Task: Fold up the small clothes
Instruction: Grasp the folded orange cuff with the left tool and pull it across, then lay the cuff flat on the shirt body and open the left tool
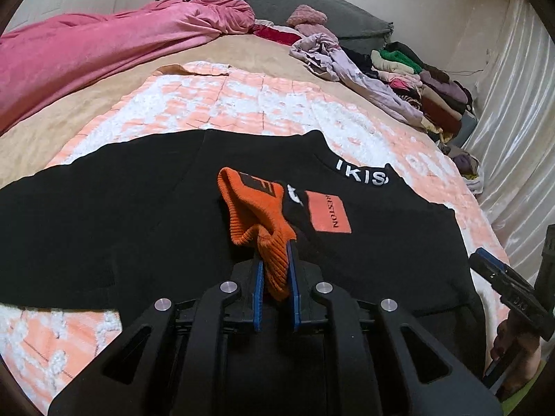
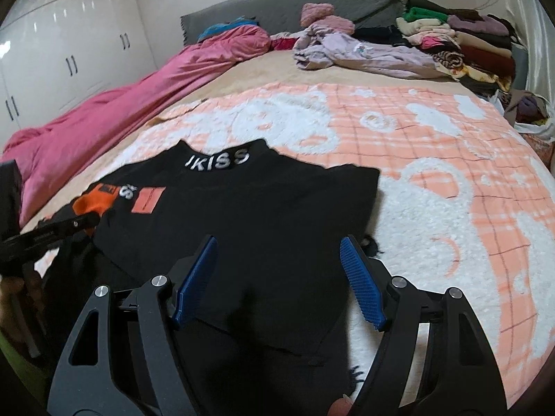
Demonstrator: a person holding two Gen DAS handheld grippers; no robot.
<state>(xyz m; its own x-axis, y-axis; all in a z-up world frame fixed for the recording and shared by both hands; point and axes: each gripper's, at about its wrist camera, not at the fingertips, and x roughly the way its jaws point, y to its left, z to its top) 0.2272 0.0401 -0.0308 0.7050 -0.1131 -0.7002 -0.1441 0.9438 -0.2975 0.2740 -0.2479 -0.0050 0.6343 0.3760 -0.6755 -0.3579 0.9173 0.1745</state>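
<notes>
The wide bed (image 2: 242,69) carries a peach-and-white checked fleece blanket (image 2: 433,159), and spread flat on that blanket lies the black sweatshirt with white collar lettering and an orange chest patch (image 2: 263,215), collar pointing away from the person. Its orange ribbed sleeve cuff (image 1: 256,215) is drawn across onto the chest – so the step in hand looks like the sleeve fold. The left tongs (image 1: 275,277) are closed tight on that cuff, the knit bunched between the blue pads. The right tongs (image 2: 277,277) hover spread wide over the garment's right half, gripping nothing. Next, I judge, the cuff wants laying flat and letting go, then the right sleeve taken. No containers show – only a stack of folded clothes (image 2: 461,45) at the bed's far corner.
</notes>
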